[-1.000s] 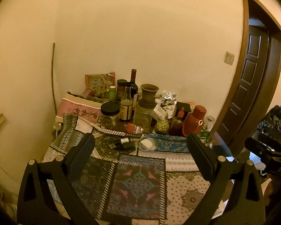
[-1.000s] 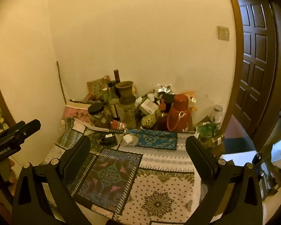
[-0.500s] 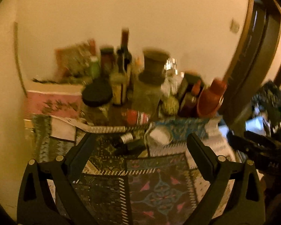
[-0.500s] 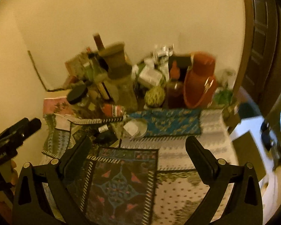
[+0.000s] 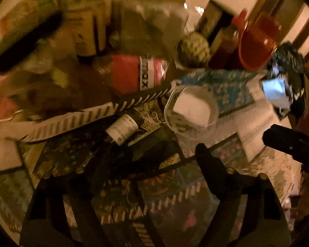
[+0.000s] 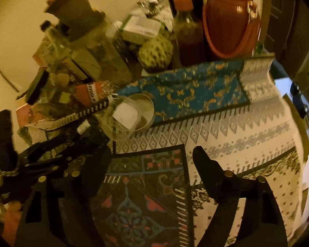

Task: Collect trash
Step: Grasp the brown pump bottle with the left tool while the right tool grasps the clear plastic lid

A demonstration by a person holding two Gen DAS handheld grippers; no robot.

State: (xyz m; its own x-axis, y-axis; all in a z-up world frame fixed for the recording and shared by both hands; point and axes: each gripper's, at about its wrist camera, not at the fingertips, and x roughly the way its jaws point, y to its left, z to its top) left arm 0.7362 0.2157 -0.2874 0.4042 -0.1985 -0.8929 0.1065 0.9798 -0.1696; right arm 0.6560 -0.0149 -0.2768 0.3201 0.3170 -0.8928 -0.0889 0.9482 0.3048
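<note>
Both claws down over the patterned table [image 6: 226,123], jaws just narrowing, still apart, nothing between. Left gripper [image 5: 152,158] above a dark bottle [image 5: 123,126] lying near the cluttered back edge; clear cup [image 6: 134,115] with white scrap beside it. Right gripper [image 6: 148,160] over bare cloth.

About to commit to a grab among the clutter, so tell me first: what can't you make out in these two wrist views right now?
- Left wrist: small dark bottle, its lower end lost in shadow by the left gripper.
- Left wrist: red can, its label smeared by motion blur.
- Right wrist: clear cup with white paper inside; anything under the paper is hidden.
- Right wrist: right gripper is over bare cloth.
</note>
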